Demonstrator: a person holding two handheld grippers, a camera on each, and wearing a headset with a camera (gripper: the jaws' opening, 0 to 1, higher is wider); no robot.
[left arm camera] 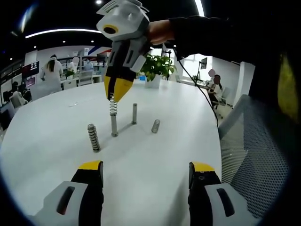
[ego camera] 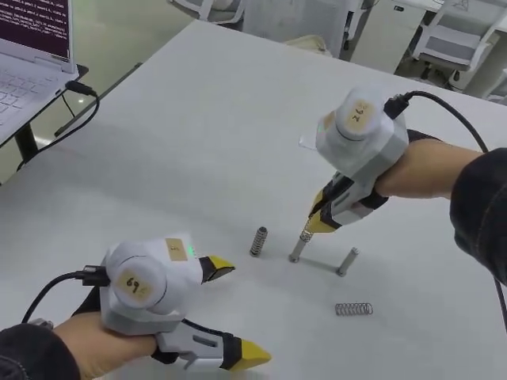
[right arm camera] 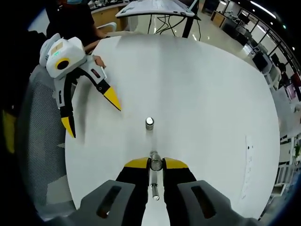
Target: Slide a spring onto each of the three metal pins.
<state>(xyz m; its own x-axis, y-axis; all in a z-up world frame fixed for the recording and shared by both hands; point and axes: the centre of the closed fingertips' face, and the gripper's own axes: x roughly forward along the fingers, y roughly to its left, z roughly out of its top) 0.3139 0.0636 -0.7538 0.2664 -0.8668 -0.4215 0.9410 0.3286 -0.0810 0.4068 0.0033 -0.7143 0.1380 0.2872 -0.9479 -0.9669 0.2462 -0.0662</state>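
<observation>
Head view: right tongs (ego camera: 315, 225) pinch a spring (ego camera: 306, 235) upright atop the middle pin (ego camera: 297, 252) to thread it down; left gripper view: left tongs (left arm camera: 146, 166) released, held clear; right gripper view: spring and pin line up between clenched tips

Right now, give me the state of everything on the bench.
middle pin, upright, unsleeved.
held spring, upright at middle pin's top.
right tool, shut on held spring.
left tool, open, empty.
sleeved pin, upright, spring on it.
bare pin, upright.
loose spring, lying flat.
</observation>
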